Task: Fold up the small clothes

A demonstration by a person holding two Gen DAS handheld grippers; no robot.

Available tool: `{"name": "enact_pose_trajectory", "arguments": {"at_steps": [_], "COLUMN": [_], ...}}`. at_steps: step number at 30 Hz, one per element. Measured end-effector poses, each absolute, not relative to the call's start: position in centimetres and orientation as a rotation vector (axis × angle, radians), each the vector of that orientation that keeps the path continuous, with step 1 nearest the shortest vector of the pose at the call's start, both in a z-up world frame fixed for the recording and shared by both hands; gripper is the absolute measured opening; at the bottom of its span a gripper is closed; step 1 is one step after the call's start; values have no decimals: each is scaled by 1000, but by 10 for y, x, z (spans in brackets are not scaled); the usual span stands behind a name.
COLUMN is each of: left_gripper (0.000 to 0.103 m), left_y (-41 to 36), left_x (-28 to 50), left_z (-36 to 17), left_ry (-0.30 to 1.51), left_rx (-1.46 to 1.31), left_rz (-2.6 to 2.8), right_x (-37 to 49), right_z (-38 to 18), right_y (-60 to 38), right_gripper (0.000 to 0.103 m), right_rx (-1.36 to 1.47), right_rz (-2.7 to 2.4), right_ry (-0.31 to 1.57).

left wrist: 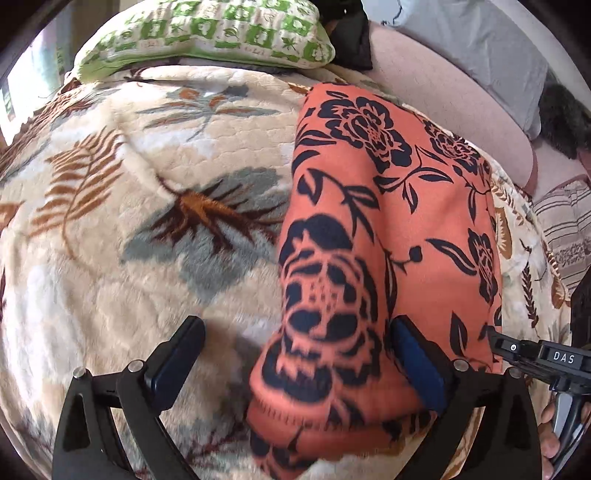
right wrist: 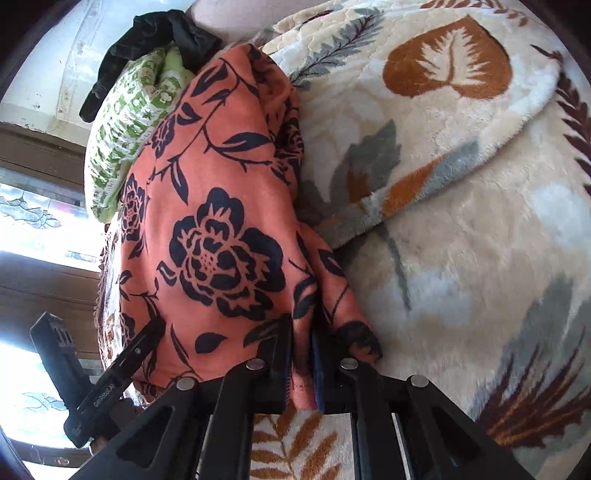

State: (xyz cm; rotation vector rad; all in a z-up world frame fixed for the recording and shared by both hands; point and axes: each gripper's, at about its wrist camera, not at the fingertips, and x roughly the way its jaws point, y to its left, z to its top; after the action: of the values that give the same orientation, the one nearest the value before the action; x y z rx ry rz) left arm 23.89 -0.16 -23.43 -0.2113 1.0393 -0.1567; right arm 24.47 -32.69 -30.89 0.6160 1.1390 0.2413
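Observation:
An orange garment with a black flower print lies in a long folded heap on the cream leaf-pattern blanket. My left gripper stands wide open over its near end. The cloth lies between the fingers and touches only the right pad; the left finger is apart from it. In the right wrist view the same garment runs up and to the left. My right gripper is shut on a bunched fold at its near edge.
A green-and-white patterned pillow and a black cloth lie at the far end. Pink bedding and a striped cloth are to the right. A folded-over blanket edge lies beside the garment. A window is at the left.

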Motion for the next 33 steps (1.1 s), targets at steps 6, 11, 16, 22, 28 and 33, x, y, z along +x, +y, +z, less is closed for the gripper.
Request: {"name": "enact_pose_trajectory", "arguments": {"at_steps": [6, 11, 16, 22, 28, 33], "left_gripper": [99, 99, 99, 99, 99, 99], "left_y": [-3, -3, 1, 1, 3, 5], "left_x": [165, 107, 67, 39, 25, 17], "left_z": [-214, -158, -106, -56, -34, -28], "left_ry": [1035, 917, 800, 743, 746, 729], "left_rx": [-129, -21, -24, 44, 63, 80], "left_rz": [-57, -75, -54, -18, -6, 10], "right_x": [182, 129, 70, 20, -5, -11], "right_z": [-316, -289, -228, -143, -106, -103], "right_y": [-322, -312, -283, -271, -263, -257], "right_gripper": [25, 76, 76, 76, 76, 76], "right_rx": [592, 617, 439, 311, 310, 303], "right_rz": [189, 210, 157, 114, 104, 89], "right_ry": [1102, 1047, 951, 778, 712, 704]}}
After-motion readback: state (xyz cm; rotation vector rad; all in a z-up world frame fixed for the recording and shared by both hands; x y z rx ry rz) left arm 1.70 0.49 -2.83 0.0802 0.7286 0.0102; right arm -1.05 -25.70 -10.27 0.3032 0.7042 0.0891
